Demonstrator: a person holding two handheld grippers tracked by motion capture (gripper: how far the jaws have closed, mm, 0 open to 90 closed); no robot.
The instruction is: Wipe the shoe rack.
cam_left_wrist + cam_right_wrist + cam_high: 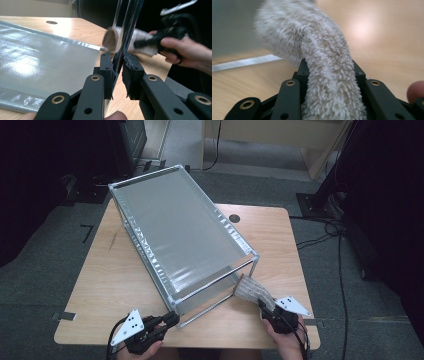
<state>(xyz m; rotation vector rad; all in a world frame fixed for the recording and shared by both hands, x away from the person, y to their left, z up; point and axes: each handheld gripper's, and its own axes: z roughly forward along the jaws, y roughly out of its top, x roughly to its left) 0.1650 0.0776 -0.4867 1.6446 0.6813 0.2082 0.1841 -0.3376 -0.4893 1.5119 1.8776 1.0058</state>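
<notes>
Jaws of the left gripper point(170, 321) are clamped on the near corner post of the metal rack point(180, 237), bracing it on the worktop point(105, 285). Right gripper point(266, 312) is closed on a fluffy beige towel point(251, 290), which lies at the rack's open near-right end. Recommended: keep the frame pinned and feed the towel in low beneath the fabric shelf. Interior under that shelf is hidden; the towel's far end is blurred.

Wooden table point(115, 285), metal-framed rack point(180, 232) standing on it
</notes>
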